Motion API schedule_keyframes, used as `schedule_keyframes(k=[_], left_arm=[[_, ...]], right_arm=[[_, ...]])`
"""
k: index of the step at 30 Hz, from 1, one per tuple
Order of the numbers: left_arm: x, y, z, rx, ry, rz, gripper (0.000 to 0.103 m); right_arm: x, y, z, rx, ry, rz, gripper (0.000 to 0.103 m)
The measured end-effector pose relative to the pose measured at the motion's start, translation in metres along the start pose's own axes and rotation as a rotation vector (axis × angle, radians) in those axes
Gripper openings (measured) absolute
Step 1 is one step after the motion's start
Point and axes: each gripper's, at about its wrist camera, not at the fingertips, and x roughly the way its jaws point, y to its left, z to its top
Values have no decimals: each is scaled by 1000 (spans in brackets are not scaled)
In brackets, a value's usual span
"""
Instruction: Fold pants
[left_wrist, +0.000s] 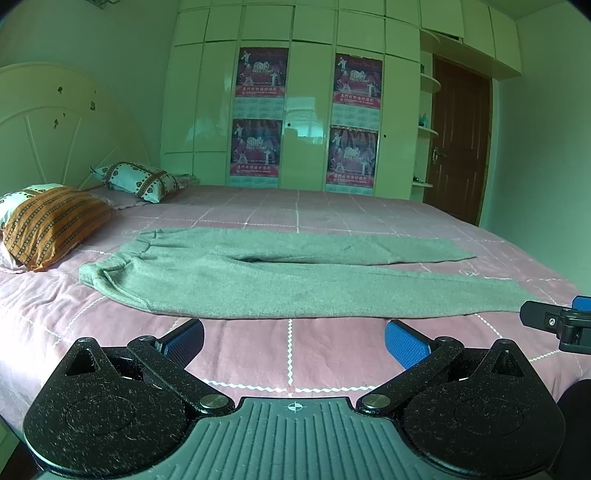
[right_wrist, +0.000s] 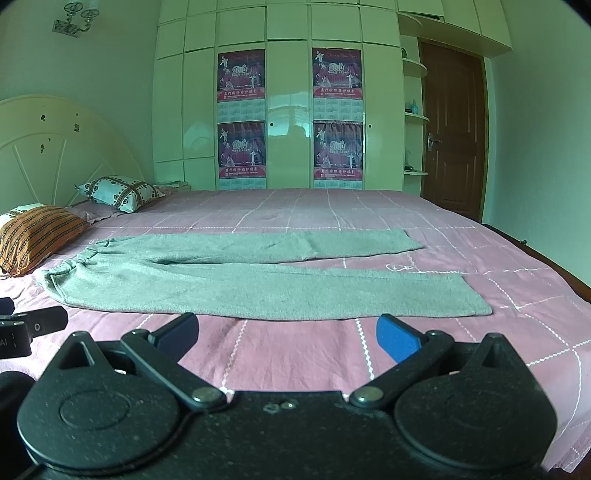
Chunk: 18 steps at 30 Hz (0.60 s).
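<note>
Soft, even daylight with a green cast fills both views. Glare streaks the glossy wardrobe doors far ahead of each tool. Shadows are faint. Fisheye distortion bows the walls; corners vignette black. Focus is sharp throughout, slightly soft at the edges.

The posters on the wardrobe read "Chinese New Year" and "2010"
</note>
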Motion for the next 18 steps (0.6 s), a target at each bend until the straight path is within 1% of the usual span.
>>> schedule_keyframes(k=[18], left_arm=[[1,1,2,3,7,1,103]], right_arm=[[2,1,0,5,6,1,97]])
